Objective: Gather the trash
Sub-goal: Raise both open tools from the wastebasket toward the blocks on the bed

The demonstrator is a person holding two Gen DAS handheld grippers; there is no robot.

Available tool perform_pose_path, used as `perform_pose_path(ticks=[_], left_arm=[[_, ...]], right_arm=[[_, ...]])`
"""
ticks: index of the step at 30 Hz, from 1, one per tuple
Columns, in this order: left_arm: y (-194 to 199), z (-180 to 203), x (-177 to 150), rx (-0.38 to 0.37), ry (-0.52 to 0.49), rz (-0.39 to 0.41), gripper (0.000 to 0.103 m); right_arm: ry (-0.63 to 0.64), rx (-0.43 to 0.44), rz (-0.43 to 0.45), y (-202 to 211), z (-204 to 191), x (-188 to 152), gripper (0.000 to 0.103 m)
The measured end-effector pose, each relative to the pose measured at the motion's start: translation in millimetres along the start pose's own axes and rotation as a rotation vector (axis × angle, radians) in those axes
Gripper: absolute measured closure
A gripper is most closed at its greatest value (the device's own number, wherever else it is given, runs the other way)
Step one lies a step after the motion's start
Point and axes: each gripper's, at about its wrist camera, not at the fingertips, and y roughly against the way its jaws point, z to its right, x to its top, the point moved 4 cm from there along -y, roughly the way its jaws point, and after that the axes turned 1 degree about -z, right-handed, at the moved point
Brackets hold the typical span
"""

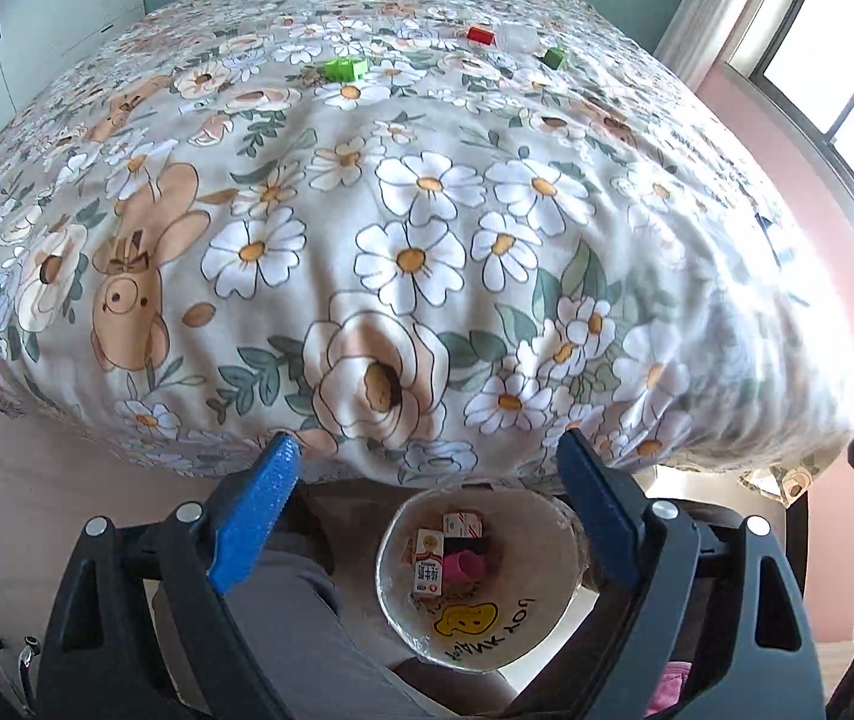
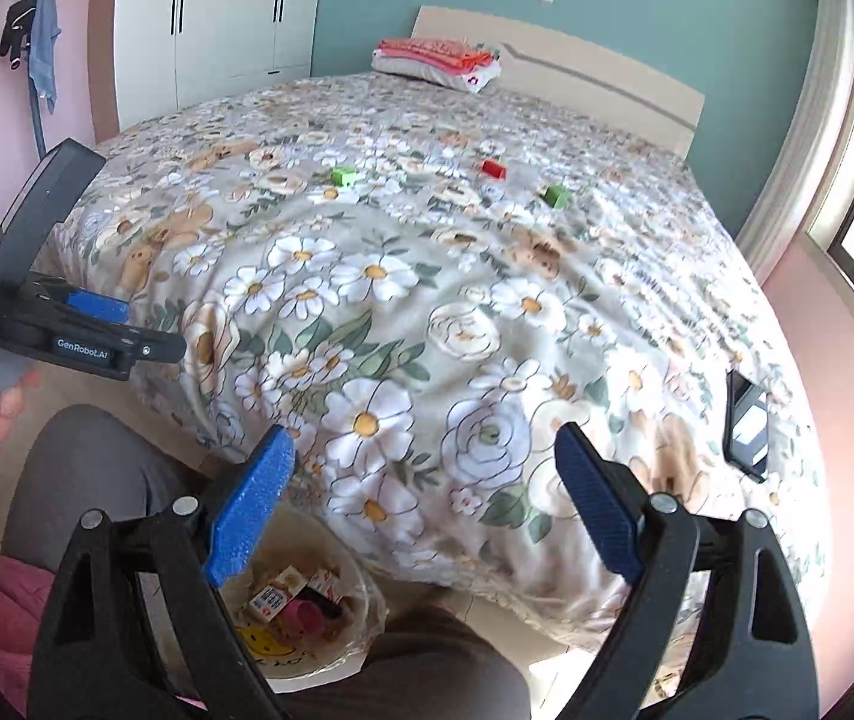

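A bin (image 1: 538, 630) lined with a smiley-face bag stands on the floor at the foot of the bed, holding small cartons (image 1: 430, 564) and a pink cup (image 1: 466, 567); it also shows in the right wrist view (image 2: 360, 642). Far up the floral bedspread lie a light green box (image 1: 344, 68) (image 2: 343, 175), a red box (image 1: 482, 35) (image 2: 494, 168), a dark green box (image 1: 555, 57) (image 2: 556, 195) and a clear wrapper (image 1: 517, 37). My left gripper (image 1: 427, 456) is open and empty above the bin. My right gripper (image 2: 423, 447) is open and empty over the bed's foot.
The left gripper's body (image 2: 60, 324) shows at the left of the right wrist view. A black phone (image 2: 748, 423) lies on the bed's right edge. Folded bedding (image 2: 436, 60) sits by the headboard. White wardrobes (image 2: 216, 18) stand at the far left. My knees flank the bin.
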Motion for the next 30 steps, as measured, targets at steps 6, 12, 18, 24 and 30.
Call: perform_pose_path(ticks=[6,12,18,24,30], left_arm=[[11.4,-1.0,60.7,0.046,0.05,0.067,0.013],[-0.7,-9.1,115.9,0.061,0.134,0.085,0.013],[-30.0,-21.1,172.0,0.082,0.235,0.088,0.013],[-77.9,-37.4,216.0,0.11,0.352,0.058,0.013],[-125.1,-47.3,243.8,0.136,0.424,0.025,0.013]], right_arm=[[-0.019,0.01,0.092,6.2,46.8,49.4,0.016],[0.0,-0.013,0.119,-20.8,87.0,87.3,0.016],[0.055,0.013,0.14,-64.2,128.5,127.2,0.016],[0.062,0.046,0.125,-131.4,170.1,164.3,0.016],[0.101,0.05,0.081,-217.5,212.4,202.5,0.016]])
